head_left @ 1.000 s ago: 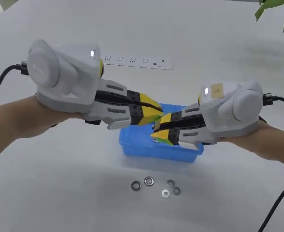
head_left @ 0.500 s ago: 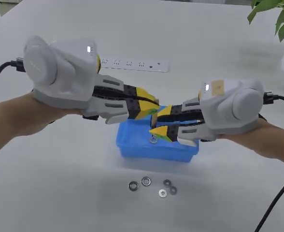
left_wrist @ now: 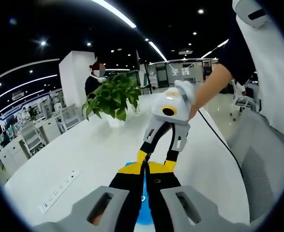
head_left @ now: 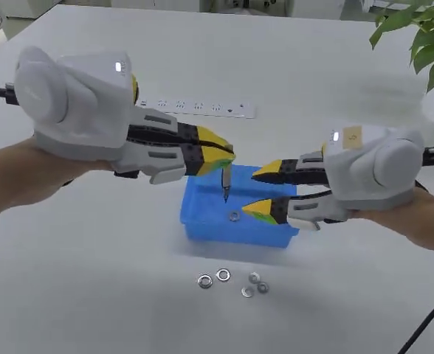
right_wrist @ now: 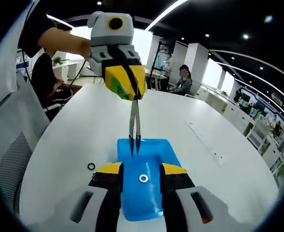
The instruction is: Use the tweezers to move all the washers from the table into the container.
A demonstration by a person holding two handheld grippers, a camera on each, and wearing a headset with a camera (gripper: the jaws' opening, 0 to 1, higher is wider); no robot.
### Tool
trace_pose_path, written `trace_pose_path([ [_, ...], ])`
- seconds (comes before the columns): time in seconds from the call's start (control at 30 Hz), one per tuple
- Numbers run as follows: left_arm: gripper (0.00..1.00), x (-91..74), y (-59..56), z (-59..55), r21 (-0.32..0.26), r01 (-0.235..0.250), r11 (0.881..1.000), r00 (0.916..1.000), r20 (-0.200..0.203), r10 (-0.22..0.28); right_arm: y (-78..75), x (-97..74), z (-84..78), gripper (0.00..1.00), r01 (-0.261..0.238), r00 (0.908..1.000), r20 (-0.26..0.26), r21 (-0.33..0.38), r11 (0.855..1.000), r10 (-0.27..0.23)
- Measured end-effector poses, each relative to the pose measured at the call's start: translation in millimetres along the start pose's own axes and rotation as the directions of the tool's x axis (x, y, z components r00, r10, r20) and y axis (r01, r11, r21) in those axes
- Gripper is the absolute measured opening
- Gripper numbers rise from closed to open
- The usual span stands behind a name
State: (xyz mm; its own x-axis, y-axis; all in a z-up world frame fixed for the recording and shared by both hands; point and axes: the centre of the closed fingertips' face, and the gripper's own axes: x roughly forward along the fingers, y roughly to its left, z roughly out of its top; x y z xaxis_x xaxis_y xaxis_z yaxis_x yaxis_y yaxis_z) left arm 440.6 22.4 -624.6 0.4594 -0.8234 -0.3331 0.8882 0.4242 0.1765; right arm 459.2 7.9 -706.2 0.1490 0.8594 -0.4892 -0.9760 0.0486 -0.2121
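My left gripper (head_left: 218,153) is shut on a pair of metal tweezers (head_left: 225,184), which hang tips-down over the blue container (head_left: 202,221). One washer (head_left: 234,216) lies inside the container. Several washers (head_left: 223,276) lie on the white table just in front of it. My right gripper (head_left: 260,189) stands open to the right of the tweezers, above the container, holding nothing. In the right gripper view the left gripper (right_wrist: 132,94) faces me with the tweezers (right_wrist: 134,123) above the container (right_wrist: 151,150) and its washer (right_wrist: 143,178). The right gripper (right_wrist: 141,170) frames it.
A white power strip (head_left: 195,107) lies behind the container. A leafy plant (head_left: 420,37) stands at the far right. A dark washer (right_wrist: 91,166) rests on the table left of the container. Cables trail from both grippers. People sit in the background.
The two grippers have drawn apart. The right gripper's jaws have opened and pulled back to the right, and the tweezers now hang from the left gripper alone.
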Motion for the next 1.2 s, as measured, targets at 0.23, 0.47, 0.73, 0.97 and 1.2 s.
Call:
trace_pose_path([
  [0.23, 0.04, -13.6, -22.0, 0.6, 0.007, 0.018, 1.000, 0.9998, -0.009, -0.018, 17.9, -28.0, 7.1, 0.40, 0.034, 0.9993, 0.016, -0.015, 0.999, -0.034],
  [0.47, 0.05, -25.1, -43.1, -10.2, 0.009, 0.018, 1.000, 0.9997, -0.016, -0.018, 41.7, -48.0, -15.2, 0.47, 0.025, 0.9991, -0.033, -0.009, 1.000, -0.025],
  [0.73, 0.05, -37.2, -68.2, -15.3, -0.030, 0.002, 1.000, 1.0000, 0.009, -0.002, 63.0, -62.3, -33.1, 0.56, 0.030, 0.9978, -0.060, 0.042, 0.999, -0.027],
  [0.97, 0.05, -37.0, -81.9, -25.6, -0.028, 0.003, 1.000, 0.9999, -0.010, -0.003, 90.9, -71.5, -48.1, 0.60, 0.018, 0.9980, -0.062, 0.115, 0.993, -0.010],
  [1.2, 0.05, -31.0, -90.8, -40.3, -0.044, 0.005, 0.999, 0.9997, -0.022, -0.006, 106.1, -79.4, -56.4, 0.68, 0.013, 0.9982, -0.061, 0.167, 0.986, -0.003],
])
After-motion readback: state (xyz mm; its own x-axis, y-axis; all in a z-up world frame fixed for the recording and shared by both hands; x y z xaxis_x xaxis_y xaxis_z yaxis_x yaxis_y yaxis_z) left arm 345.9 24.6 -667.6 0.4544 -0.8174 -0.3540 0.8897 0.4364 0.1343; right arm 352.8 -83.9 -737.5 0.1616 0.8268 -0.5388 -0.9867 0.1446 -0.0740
